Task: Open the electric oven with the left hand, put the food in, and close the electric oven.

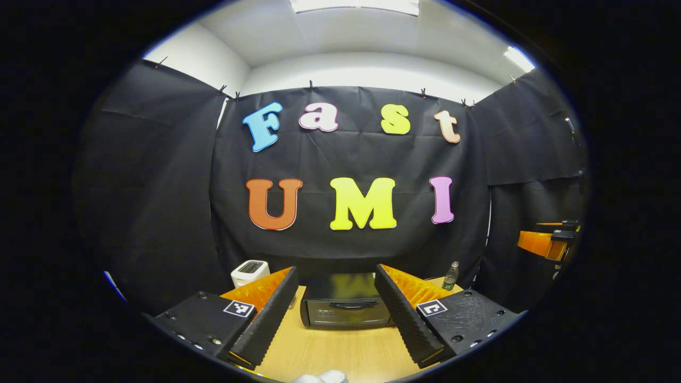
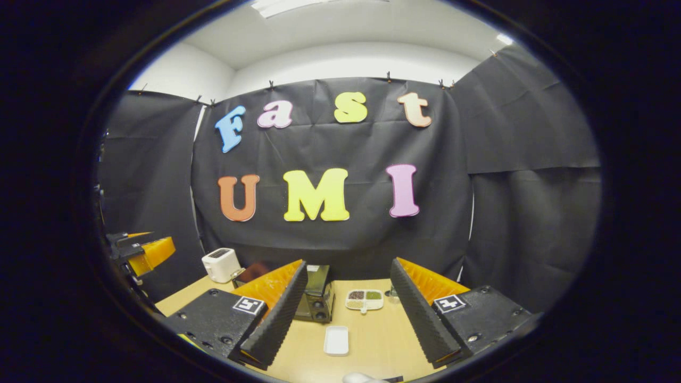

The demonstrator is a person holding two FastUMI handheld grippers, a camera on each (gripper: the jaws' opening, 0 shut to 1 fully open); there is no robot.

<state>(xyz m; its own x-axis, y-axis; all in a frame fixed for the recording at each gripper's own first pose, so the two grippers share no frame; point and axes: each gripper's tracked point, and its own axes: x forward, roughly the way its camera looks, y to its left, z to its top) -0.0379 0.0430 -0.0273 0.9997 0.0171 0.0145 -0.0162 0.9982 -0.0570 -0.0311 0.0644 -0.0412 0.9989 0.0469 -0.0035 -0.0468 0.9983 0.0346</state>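
- Right now the oven (image 1: pixel 346 306) sits low in the centre of the left gripper view, on the counter (image 1: pixel 340 351), framed between the left gripper (image 1: pixel 335 298) and its 2 fingers; its door is shut.
- Left jaws stand spread wide, pinching nothing, well short of the oven.
- Its handle (image 1: pixel 346 305) is a dark horizontal bar across the upper part of the door. That is the place to take hold: a rigid bar, likely smooth, so a firm pinch at mid-bar would keep the door from twisting.
- By my judgement the oven is heavy and stiff and should stay put under a pull, though a sharp tug could slide it on the smooth counter.
- In the right gripper view the oven (image 2: pixel 314 298) shows side-on, lower centre, partly behind a finger of the right gripper (image 2: pixel 346 306), whose jaws are also spread and hold nothing.
- A small white dish (image 2: pixel 337 340) lies at bottom centre of that view; whether it holds food I cannot tell. It looks light, shallow and possibly slick, best taken by its rim and kept level.
- A divided tray (image 2: pixel 364 299) with dark and green fillings lies just beyond it, a toaster (image 2: pixel 221 264) at lower left.
- A bottle (image 1: pixel 450 275) stands right of the oven in the left gripper view.
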